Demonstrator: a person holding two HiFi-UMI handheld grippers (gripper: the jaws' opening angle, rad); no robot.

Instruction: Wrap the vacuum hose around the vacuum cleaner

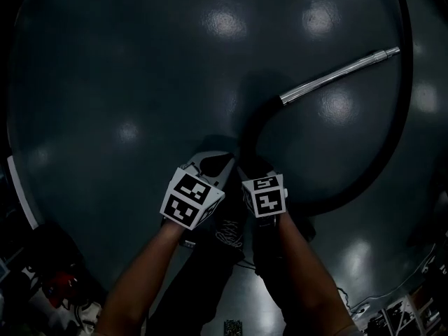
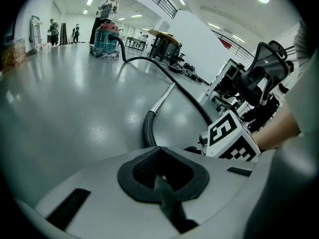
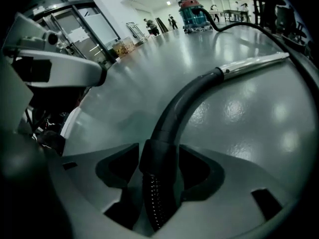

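Observation:
A black vacuum hose (image 1: 378,166) loops over the dark floor and joins a silver wand (image 1: 339,75) that lies flat at the upper right. Its cuffed end (image 3: 159,158) lies between the jaws of my right gripper (image 3: 159,171), which stand apart with gaps on both sides of it. My left gripper (image 1: 215,161) is just to the left of the right gripper (image 1: 257,170), shut with nothing in it (image 2: 160,171). The vacuum cleaner (image 2: 105,40), teal with a red top, stands far across the hall with the hose (image 2: 148,128) running to it; it also shows in the right gripper view (image 3: 192,14).
A person stands by the vacuum cleaner, and others stand at the far wall. Racks and equipment (image 2: 249,78) line the right side, with tables (image 2: 167,46) behind. My feet (image 1: 227,233) are below the grippers. Clutter (image 1: 56,285) sits at the lower left.

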